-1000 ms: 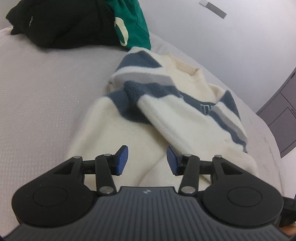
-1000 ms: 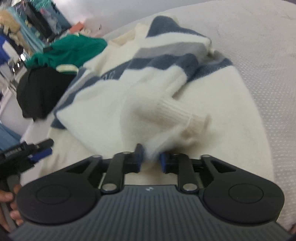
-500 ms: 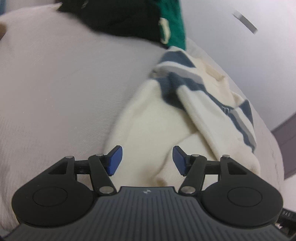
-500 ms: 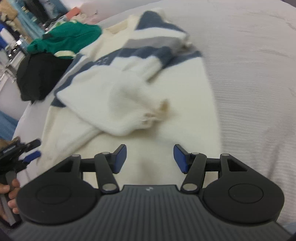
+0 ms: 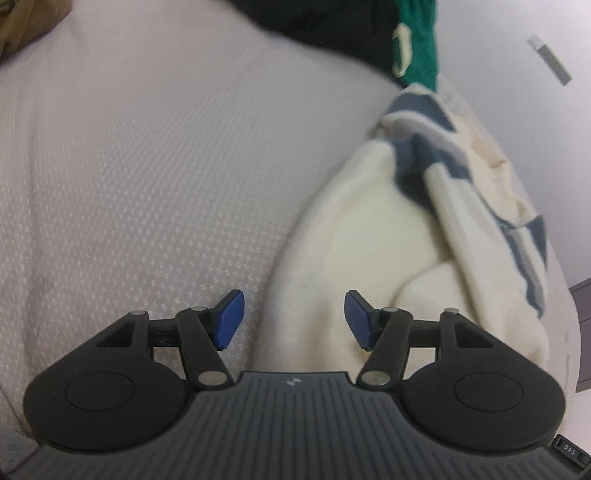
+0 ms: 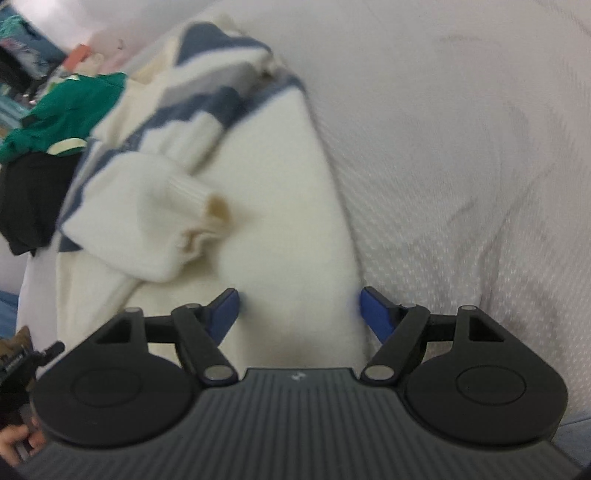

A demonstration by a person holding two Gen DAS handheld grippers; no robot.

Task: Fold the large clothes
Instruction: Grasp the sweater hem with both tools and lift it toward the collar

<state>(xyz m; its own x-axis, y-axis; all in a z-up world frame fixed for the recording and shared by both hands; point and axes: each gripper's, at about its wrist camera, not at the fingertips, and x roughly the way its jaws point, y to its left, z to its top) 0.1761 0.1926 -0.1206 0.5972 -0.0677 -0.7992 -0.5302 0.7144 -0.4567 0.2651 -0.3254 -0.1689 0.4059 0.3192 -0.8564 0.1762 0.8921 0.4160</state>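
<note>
Both claws agape, right claw [image 6: 299,314] just widened, nothing gripped. Left claw [image 5: 293,319] straddling sweater [image 5: 369,236] hem edge; long axis running ahead toward collar.

surface: pale textured bedspread [image 5: 155,177] | wall [image 5: 517,22]: plain white | grey cabinet [image 5: 583,332] at right edge

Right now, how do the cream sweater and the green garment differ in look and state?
The cream sweater is fuzzy with blue and grey stripes and lies spread out, sleeves folded across its body; the green garment is plain green with a pale trim and sits bunched against a black garment. The sweater lies nearer the grippers than the green garment. Both rest on the same pale textured surface.
</note>
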